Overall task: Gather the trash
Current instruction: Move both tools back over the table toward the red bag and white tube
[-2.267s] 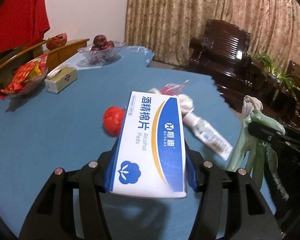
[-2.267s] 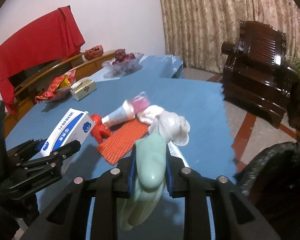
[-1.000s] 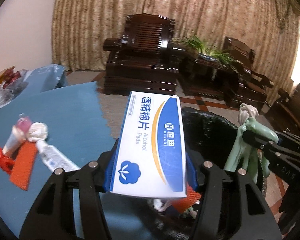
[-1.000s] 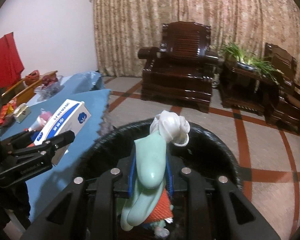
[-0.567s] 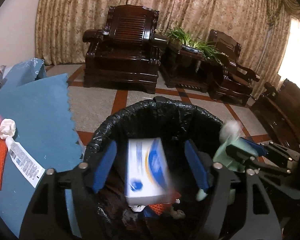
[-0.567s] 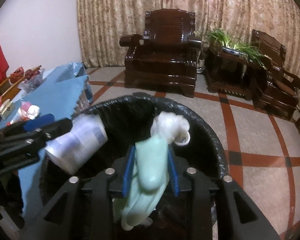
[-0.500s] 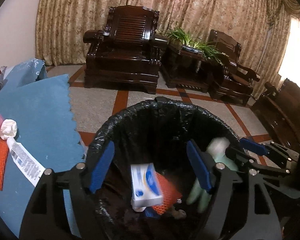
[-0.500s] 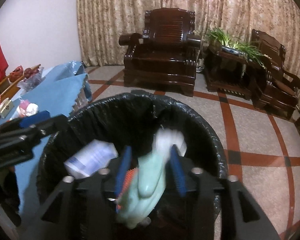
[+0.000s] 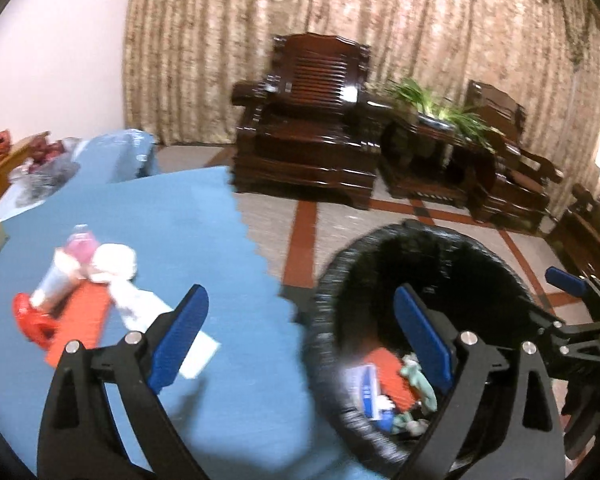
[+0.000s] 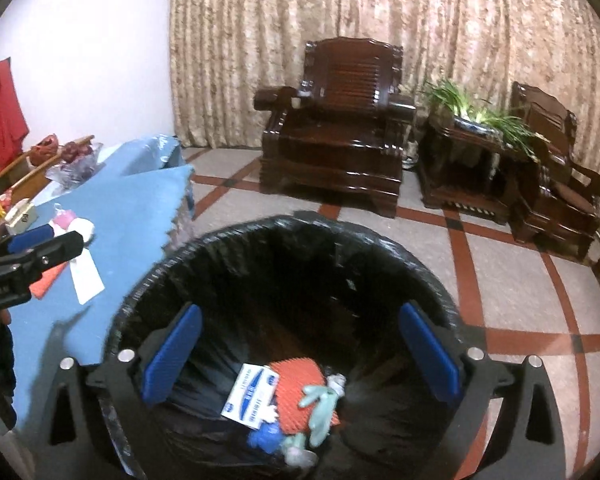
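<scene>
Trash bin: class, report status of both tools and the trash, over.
Left tool and right tool open, empty, jaws just opened. Box and green glove in trash bin. Tube and red wrapper remain on table.

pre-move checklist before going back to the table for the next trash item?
1. Left claw empty, jaws just opened wide: ok.
2. Right claw empty, jaws just opened wide: ok.
3. Alcohol pad box inside the bin: ok.
4. Green glove inside the bin: ok.
5. Trash left on the blue table: red mesh, white tube, pink-capped bottle: not ok.
6. Left claw's path to the table unobstructed: cannot tell.
</scene>
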Demonstrator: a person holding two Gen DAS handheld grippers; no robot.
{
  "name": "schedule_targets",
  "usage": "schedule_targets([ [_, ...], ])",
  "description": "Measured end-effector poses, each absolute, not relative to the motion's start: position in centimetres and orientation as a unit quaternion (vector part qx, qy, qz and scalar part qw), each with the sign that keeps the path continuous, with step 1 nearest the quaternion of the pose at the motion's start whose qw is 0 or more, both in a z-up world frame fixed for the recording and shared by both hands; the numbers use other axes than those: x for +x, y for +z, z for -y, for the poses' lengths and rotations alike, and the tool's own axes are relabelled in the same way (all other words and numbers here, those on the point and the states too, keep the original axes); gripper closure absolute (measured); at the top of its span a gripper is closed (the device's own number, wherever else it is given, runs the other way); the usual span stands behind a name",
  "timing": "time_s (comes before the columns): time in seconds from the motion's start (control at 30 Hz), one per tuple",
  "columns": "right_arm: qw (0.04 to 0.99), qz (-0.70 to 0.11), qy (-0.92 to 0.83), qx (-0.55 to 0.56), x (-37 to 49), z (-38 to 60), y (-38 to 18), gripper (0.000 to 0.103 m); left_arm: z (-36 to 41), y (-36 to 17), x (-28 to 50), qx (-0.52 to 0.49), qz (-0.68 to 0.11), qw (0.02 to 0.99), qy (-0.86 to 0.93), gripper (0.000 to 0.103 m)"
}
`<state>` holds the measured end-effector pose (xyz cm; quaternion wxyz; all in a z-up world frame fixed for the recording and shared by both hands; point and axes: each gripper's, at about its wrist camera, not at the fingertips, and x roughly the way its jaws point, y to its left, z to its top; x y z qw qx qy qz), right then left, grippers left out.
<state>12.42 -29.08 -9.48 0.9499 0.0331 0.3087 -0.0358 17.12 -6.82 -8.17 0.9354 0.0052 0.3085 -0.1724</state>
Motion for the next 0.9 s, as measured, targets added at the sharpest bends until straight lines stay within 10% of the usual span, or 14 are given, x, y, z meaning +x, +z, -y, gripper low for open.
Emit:
schedule_targets([
  [0.9, 0.95, -0.278, 0.138, 0.004, 21.0, 10.8, -8.3, 0.006, -13.7, -8.4, 17.2, -0.033, -0.308, 0.95, 0.037, 0.011],
])
